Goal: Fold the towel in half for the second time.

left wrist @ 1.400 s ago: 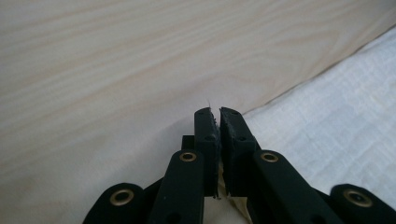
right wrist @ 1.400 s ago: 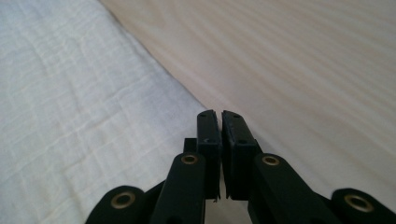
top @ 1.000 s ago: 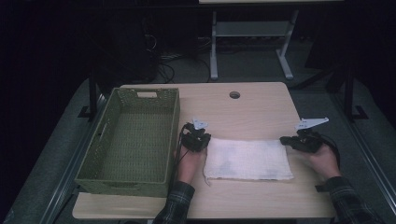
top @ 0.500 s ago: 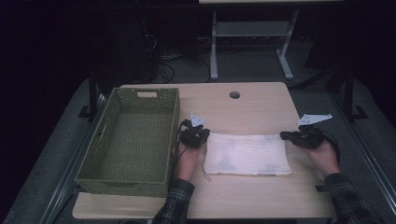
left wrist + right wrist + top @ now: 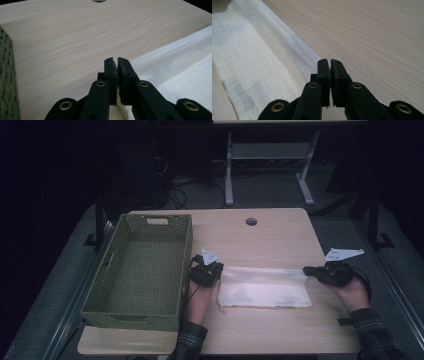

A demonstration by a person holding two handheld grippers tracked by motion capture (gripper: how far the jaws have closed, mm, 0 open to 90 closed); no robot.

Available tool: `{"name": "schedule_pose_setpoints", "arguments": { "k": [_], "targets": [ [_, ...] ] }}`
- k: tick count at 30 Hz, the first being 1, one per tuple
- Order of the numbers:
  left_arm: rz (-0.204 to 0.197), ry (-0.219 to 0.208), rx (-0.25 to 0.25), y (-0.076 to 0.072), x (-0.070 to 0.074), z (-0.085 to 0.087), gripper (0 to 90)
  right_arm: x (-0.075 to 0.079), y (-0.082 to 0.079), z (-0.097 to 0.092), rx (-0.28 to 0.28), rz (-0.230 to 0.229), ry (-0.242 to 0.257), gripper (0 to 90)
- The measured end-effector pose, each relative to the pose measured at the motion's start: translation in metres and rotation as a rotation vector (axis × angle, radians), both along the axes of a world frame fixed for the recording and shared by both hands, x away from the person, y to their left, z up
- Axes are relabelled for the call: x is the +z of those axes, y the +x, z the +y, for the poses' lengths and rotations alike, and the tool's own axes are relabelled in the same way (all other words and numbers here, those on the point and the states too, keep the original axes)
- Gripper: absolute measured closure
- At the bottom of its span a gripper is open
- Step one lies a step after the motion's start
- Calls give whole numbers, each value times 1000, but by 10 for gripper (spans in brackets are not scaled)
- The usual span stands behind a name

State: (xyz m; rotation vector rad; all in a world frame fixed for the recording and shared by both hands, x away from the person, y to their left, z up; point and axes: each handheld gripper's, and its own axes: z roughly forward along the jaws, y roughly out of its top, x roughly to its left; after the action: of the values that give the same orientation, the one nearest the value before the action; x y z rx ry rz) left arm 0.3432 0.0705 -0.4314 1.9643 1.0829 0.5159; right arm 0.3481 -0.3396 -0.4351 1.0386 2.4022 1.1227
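Note:
A white cloth lies folded on the wooden table, right of the basket. My left gripper is at the cloth's far left corner, and in the left gripper view its jaws are shut with frayed cloth fibres pinched at the tips. At the far right corner, my right gripper is shut too. In the right gripper view the cloth's edge runs straight into the closed tips. The far edge of the cloth stands slightly raised as a paler band between the two grippers.
A green woven basket with nothing in it stands on the table's left part, close beside my left hand. A round cable hole sits near the far edge. Bare wood lies beyond the cloth. A desk frame stands on the floor behind.
Both grippers have risen a little and shifted with the cloth's far corners. The far edge has lifted off the table and the cloth looks shallower front to back.

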Motion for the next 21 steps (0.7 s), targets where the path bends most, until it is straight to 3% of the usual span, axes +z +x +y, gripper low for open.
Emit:
{"name": "schedule_pose_setpoints", "arguments": {
  "k": [21],
  "targets": [
    [-31,36,-39,-38,-2,1,859,-2,-35,0,50,22,-20,860]
  ]
}}
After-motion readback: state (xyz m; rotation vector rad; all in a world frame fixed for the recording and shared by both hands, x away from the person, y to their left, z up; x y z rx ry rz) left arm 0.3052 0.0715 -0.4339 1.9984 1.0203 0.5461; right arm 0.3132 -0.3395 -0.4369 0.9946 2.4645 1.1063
